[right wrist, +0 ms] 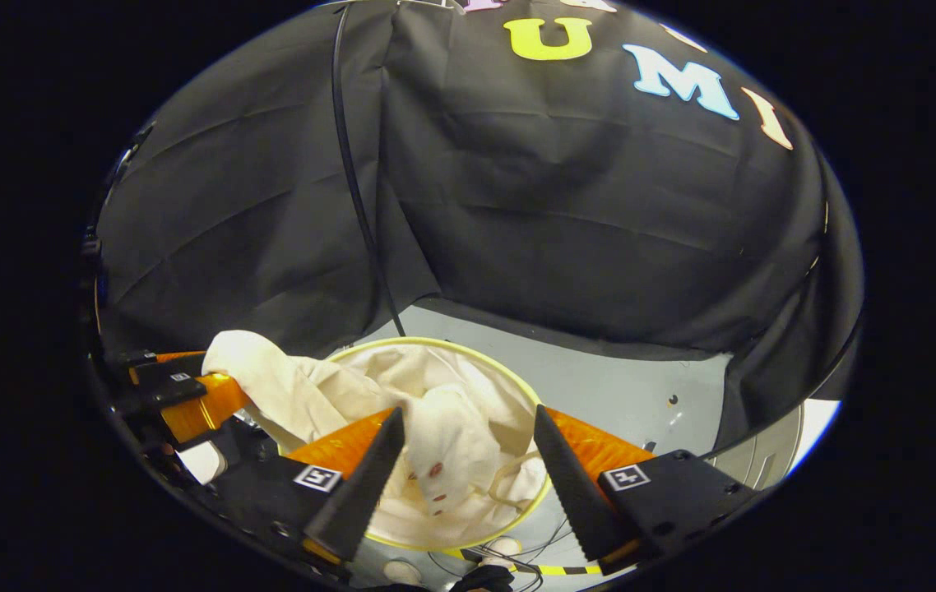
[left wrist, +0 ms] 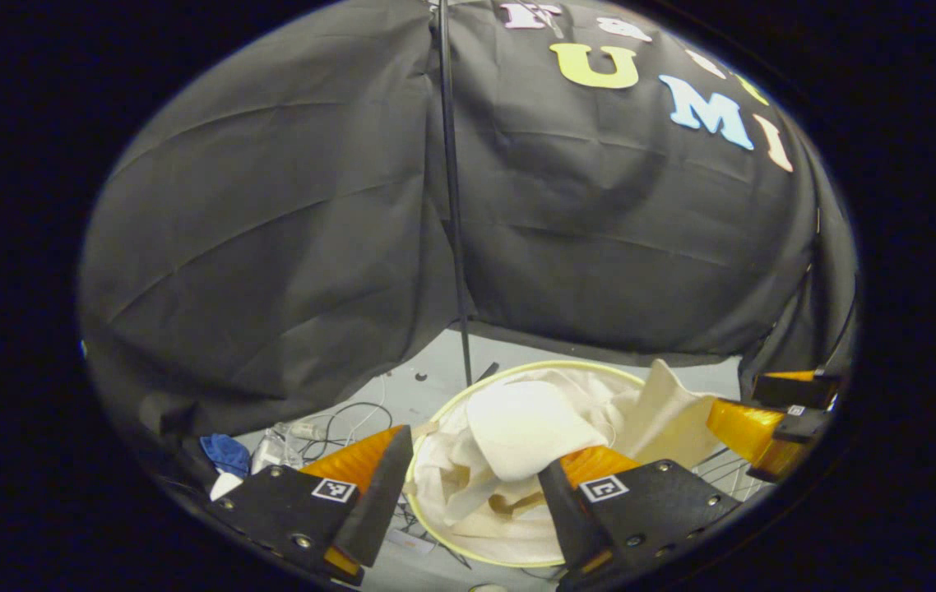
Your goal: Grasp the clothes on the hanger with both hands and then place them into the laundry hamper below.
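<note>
A cream garment (left wrist: 517, 427) lies bunched inside the round laundry hamper, whose pale yellow rim (left wrist: 517, 370) shows on the grey floor. In the left gripper view my left gripper (left wrist: 474, 448) hangs open over the hamper, with a fold of the garment between its fingers and resting against the right one. The right gripper (left wrist: 772, 427) shows at the far right, beside a raised flap of cloth. In the right gripper view my right gripper (right wrist: 468, 411) is open above the garment (right wrist: 451, 444) in the hamper (right wrist: 435, 341). A sleeve (right wrist: 262, 370) drapes over the left gripper (right wrist: 180, 395).
A thin black pole (left wrist: 451, 205) rises behind the hamper against the black cloth wall. Cables (left wrist: 336, 419) and a blue rag (left wrist: 225, 452) lie on the floor at the left. Bare grey floor (right wrist: 641, 386) stretches right of the hamper.
</note>
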